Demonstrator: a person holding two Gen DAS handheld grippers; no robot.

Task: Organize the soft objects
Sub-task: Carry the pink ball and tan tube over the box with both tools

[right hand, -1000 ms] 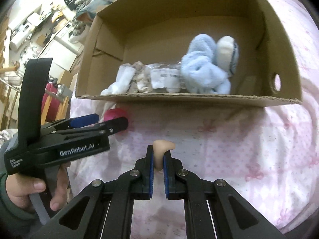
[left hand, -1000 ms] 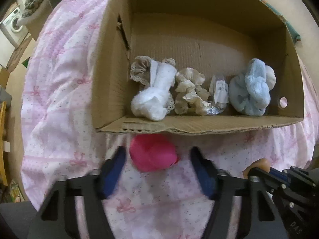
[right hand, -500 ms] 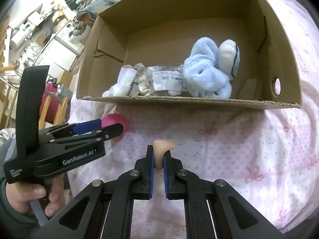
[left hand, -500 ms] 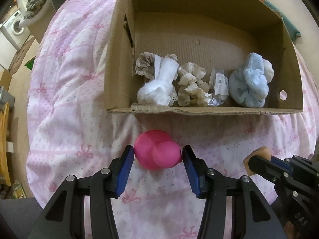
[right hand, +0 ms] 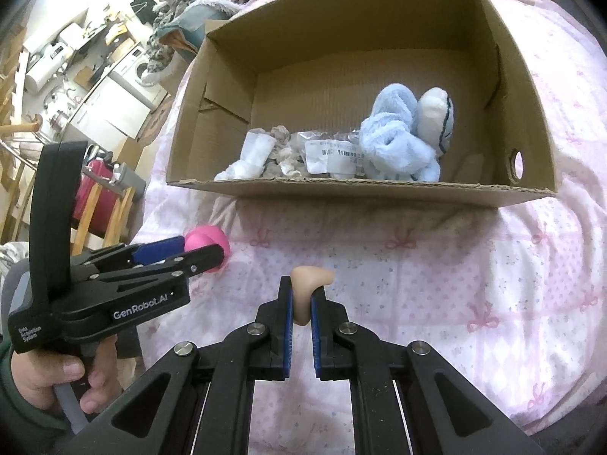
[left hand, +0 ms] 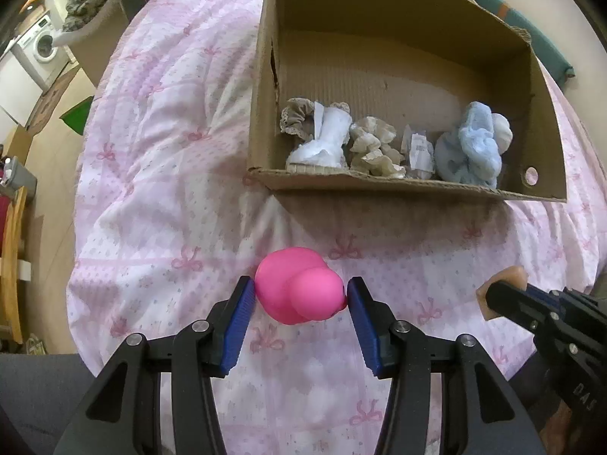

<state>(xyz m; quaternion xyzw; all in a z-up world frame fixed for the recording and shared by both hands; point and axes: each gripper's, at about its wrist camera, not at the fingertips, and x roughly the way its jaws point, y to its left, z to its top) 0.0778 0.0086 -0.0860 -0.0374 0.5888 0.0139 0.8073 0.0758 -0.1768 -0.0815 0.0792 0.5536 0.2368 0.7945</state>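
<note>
In the left wrist view, a pink rubber toy [left hand: 297, 290] is held between the pads of the left gripper [left hand: 297, 303], over the pink quilt [left hand: 159, 174] before the cardboard box [left hand: 413, 185]. In the right wrist view, a beige soft piece [right hand: 305, 288] is clamped by the nearly closed right gripper [right hand: 301, 303].

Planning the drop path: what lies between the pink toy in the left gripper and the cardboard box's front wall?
Only bare pink bedspread, as the left wrist view shows, between the pink toy in the left gripper and the cardboard box.
</note>
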